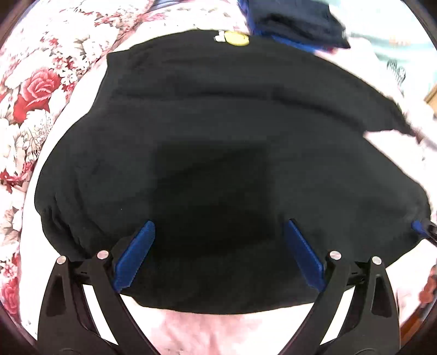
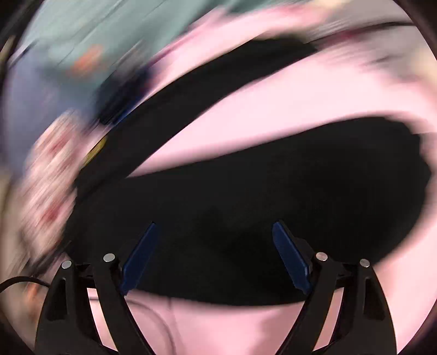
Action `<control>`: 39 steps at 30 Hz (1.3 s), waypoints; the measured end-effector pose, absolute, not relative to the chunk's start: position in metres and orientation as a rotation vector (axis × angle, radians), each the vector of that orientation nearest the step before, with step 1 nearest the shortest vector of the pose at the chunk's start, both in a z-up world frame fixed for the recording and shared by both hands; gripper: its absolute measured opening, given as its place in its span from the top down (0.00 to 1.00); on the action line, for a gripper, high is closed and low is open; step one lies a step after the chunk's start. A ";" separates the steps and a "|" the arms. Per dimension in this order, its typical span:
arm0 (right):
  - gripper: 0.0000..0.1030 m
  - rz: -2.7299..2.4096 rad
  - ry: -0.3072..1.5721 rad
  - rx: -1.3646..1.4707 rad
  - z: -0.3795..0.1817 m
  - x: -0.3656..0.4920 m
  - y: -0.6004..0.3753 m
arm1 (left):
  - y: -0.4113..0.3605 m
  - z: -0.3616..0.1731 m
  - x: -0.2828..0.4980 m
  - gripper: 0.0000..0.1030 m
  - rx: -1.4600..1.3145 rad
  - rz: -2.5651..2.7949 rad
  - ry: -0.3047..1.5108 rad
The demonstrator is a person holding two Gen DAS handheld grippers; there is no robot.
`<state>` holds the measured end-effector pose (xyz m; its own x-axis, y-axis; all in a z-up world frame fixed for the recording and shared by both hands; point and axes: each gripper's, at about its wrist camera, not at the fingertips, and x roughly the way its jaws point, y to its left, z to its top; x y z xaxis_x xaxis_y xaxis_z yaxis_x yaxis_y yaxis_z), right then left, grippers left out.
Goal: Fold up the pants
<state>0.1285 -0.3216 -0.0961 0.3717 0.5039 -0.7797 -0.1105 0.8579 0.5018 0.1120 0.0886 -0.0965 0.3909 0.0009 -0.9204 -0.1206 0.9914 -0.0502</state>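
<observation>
Nearest the left wrist camera, the left hand-held gripper (image 1: 220, 226) is spread wide, its blue pads (image 1: 135, 255) hovering over the near hem of the black pants (image 1: 218, 123) with nothing pinched between them. The right hand-held gripper (image 2: 213, 228) is likewise spread above black cloth, gripping nothing; its view is heavily smeared, so finer detail there cannot be told. The pants lie flat on a pale pink bed sheet (image 1: 218, 330), filling the middle of the left view as a broad folded slab. The fabric looks soft, limp and fairly light, probably a knit that will sag and drag rather than hold shape, so a pinch at a corner or along a doubled edge, through all layers, seems the safest hold. At 12 o'clock a yellow patch (image 1: 236, 38) sits on the far edge; a dark blue garment (image 1: 295, 21) lies beyond at 1 o'clock, a floral quilt (image 1: 38, 90) at 10 o'clock.
</observation>
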 end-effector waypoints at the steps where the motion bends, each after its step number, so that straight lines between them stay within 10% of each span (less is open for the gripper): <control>1: 0.16 0.430 1.122 0.398 -0.099 0.128 -0.325 | 0.089 -0.099 0.111 0.06 -0.099 0.090 1.168; 10: 0.28 -0.162 0.987 0.571 -0.089 0.098 -0.460 | 0.144 -0.080 0.099 0.06 -0.037 0.152 1.093; 28: 0.08 0.333 0.888 -0.362 -0.038 0.340 -0.124 | 0.180 -0.058 0.283 0.06 0.025 0.244 0.905; 31: 0.08 0.360 0.897 -0.402 -0.048 0.368 -0.117 | 0.177 -0.063 0.288 0.14 0.080 0.234 0.918; 33: 0.09 0.371 0.905 -0.433 -0.055 0.387 -0.113 | 0.175 -0.073 0.299 0.42 0.079 0.195 0.966; 39: 0.20 0.497 0.937 -0.499 -0.077 0.414 -0.106 | 0.163 -0.084 0.301 0.53 0.168 0.131 0.970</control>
